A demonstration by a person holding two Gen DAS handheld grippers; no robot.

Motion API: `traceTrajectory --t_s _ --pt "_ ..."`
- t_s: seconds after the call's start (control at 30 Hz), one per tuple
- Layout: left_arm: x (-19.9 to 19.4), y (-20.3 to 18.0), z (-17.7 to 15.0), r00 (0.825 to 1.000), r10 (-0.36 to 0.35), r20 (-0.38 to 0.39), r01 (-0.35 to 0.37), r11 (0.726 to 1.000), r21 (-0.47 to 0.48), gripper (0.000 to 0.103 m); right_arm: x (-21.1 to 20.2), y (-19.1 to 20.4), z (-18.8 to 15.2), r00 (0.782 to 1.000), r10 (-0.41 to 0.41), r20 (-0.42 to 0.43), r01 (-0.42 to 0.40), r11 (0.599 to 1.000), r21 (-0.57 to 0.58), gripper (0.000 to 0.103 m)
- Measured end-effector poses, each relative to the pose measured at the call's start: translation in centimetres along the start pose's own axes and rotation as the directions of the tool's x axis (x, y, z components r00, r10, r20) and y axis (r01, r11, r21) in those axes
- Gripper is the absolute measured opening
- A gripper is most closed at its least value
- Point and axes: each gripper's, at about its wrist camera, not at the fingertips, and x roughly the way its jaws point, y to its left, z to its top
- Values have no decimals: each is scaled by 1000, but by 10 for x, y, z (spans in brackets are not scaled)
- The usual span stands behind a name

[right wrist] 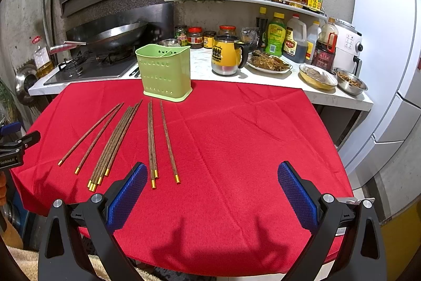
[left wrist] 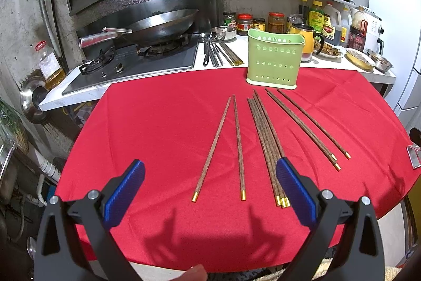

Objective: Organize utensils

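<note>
Nine or so dark wooden gold-tipped chopsticks lie on our red-clothed table, long axes toward the perforated green plastic holder. Left tool, spread wide and empty, sits nearest; right tool also gapes empty.

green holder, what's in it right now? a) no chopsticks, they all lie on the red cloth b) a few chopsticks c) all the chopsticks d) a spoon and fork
a: the green holder shows no chopsticks sticking out, while the chopsticks lie flat on the red cloth in front of it, and both grippers hold nothing.
</note>
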Motion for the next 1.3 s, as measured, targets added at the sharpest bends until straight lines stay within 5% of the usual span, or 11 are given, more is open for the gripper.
traceTrajectory --t_s 1.3 --pt "2 0 1 1000 4 0 -4 1000 -3 97 2 -1 -1 1000 2 -4 -2 1000 -1 97"
